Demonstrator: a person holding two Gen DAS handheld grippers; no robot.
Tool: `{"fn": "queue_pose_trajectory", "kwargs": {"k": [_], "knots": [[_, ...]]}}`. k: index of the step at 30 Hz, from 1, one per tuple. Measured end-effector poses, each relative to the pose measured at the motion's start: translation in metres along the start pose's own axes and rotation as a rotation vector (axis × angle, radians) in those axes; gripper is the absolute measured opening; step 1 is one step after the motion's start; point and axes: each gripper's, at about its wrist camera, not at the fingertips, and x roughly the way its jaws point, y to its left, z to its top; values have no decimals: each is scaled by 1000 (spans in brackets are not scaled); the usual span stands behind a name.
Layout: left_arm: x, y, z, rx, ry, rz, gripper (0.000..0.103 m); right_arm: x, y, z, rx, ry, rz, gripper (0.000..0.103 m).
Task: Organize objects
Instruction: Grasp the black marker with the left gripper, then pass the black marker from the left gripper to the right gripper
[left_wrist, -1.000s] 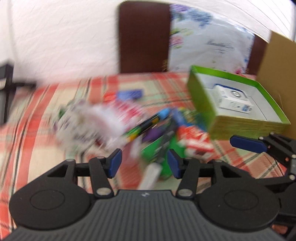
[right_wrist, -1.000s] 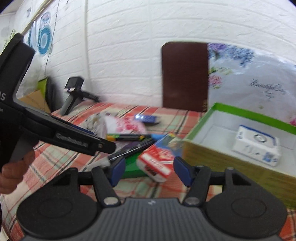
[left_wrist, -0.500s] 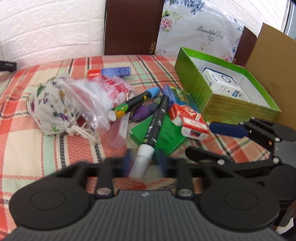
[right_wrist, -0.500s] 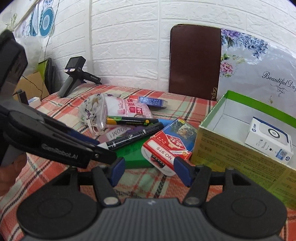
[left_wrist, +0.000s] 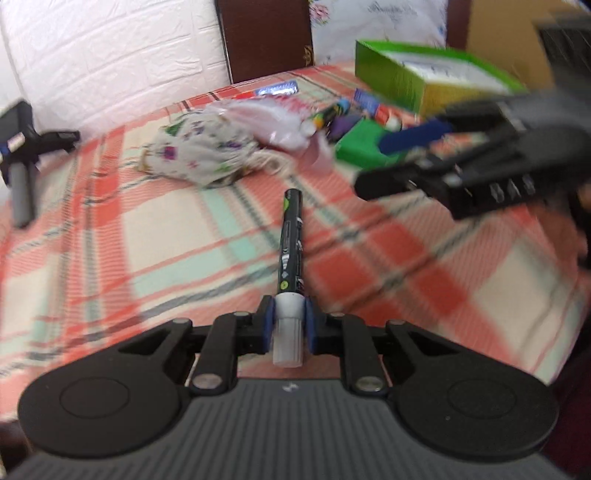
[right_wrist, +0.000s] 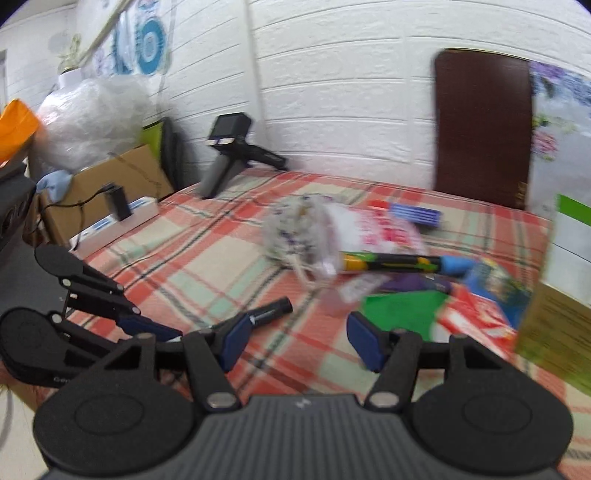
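My left gripper (left_wrist: 288, 328) is shut on the white cap end of a black marker (left_wrist: 291, 236), which points forward above the plaid cloth. The marker tip also shows in the right wrist view (right_wrist: 271, 311). My right gripper (right_wrist: 297, 339) is open and empty, and appears blurred at the right in the left wrist view (left_wrist: 413, 136). A pile lies further back: a floral cloth pouch (left_wrist: 199, 155), a plastic bag (left_wrist: 273, 118), a second marker with a blue cap (right_wrist: 402, 263), a green box (right_wrist: 399, 308), red card packs (right_wrist: 476, 321). The green-rimmed open box (left_wrist: 424, 77) stands at the right.
A plaid cloth (left_wrist: 184, 236) covers the table. A black handheld device (right_wrist: 232, 155) rests at the far left. A brown chair back (right_wrist: 480, 125) and white brick wall stand behind. Cardboard boxes (right_wrist: 122, 181) and a power strip (right_wrist: 118, 221) lie off the left edge.
My left gripper has closed on the black marker and drawn it back out of the pile, towards the near left. My right gripper stays open and has swung left.
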Motion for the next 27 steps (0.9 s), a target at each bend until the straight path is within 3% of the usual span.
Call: {"fn": "queue_pose_trajectory", "kwargs": {"k": [3, 5, 10, 12, 15, 19, 21, 22, 24, 27], "knots": [[-9, 14, -9, 73, -1, 95, 30, 20, 21, 11, -51, 1, 57, 59], [-13, 28, -13, 65, -6, 158, 36, 38, 29, 22, -43, 15, 94, 59], [-19, 67, -18, -162, -15, 228, 41, 86, 39, 40, -24, 77, 164, 59], [-24, 79, -24, -286, -42, 190, 46, 98, 32, 41, 11, 118, 233, 59], [-28, 92, -36, -458, -102, 104, 70, 101, 27, 38, 11, 147, 331, 61], [-14, 109, -49, -700, -115, -29, 72, 101, 32, 28, -98, 178, 365, 61], [-13, 112, -49, -765, -139, -62, 70, 97, 36, 22, -167, 164, 354, 61], [-12, 110, -46, -763, -140, -73, 59, 96, 38, 21, -191, 159, 346, 61], [-6, 106, -40, -726, -122, -90, 49, 93, 42, 17, -231, 154, 332, 59], [-5, 83, -33, -545, -129, -39, 51, 83, 46, 8, -312, 139, 298, 49]]}}
